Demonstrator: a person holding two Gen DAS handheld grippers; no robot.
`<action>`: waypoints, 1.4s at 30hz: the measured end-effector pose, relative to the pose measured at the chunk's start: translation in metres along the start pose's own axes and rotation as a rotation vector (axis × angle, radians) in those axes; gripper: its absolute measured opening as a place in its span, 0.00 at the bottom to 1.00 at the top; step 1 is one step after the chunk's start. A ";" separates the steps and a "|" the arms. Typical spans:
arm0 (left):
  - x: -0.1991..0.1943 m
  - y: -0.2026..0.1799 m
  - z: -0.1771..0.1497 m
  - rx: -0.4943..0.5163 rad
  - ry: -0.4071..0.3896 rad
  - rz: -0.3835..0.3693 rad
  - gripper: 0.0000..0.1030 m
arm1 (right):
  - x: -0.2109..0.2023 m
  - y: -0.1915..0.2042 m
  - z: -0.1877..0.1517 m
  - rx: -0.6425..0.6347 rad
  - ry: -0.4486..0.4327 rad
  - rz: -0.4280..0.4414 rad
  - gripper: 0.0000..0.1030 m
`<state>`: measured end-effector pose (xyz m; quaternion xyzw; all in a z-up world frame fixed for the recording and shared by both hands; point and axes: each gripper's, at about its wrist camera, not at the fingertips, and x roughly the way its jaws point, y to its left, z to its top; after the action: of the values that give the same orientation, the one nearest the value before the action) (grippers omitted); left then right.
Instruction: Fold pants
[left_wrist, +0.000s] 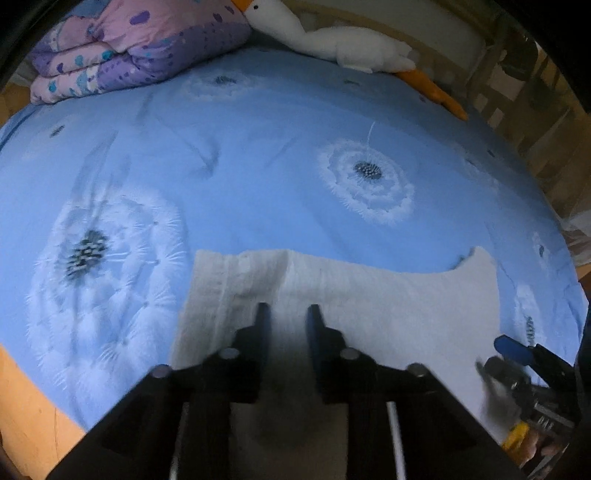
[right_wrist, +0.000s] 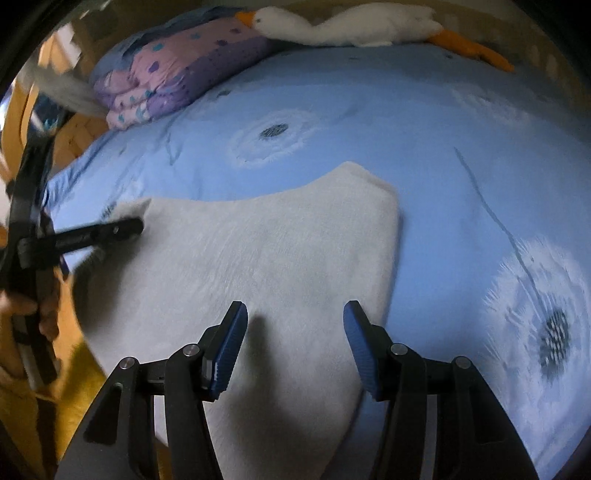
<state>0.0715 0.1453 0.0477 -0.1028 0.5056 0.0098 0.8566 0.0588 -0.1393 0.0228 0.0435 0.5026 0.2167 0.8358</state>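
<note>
White pants (left_wrist: 369, 306) lie spread on the blue bed cover (left_wrist: 258, 147); in the right wrist view the pants (right_wrist: 266, 258) fill the near middle. My left gripper (left_wrist: 286, 314) hovers over the pants' left part, fingers a small gap apart with nothing between them. It also shows in the right wrist view (right_wrist: 122, 229) at the pants' left corner. My right gripper (right_wrist: 295, 317) is open and empty over the pants' near right part. It shows at the far right of the left wrist view (left_wrist: 517, 354).
A folded purple quilt (left_wrist: 129, 48) and a white plush goose (left_wrist: 332, 40) lie at the far side of the bed. A wooden bed frame (left_wrist: 22, 387) shows at the near left. The bed cover (right_wrist: 480, 147) lies flat to the right.
</note>
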 end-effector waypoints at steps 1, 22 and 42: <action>-0.009 -0.001 -0.003 0.003 -0.013 0.001 0.36 | -0.005 -0.004 0.000 0.020 -0.003 0.005 0.53; -0.023 -0.017 -0.070 0.016 0.058 0.026 0.48 | -0.004 -0.031 -0.043 0.166 0.101 0.098 0.55; -0.031 -0.024 -0.067 0.022 0.063 0.058 0.49 | 0.002 -0.033 -0.043 0.198 0.072 0.162 0.69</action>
<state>0.0016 0.1119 0.0473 -0.0789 0.5353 0.0256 0.8406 0.0333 -0.1745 -0.0090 0.1582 0.5460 0.2343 0.7886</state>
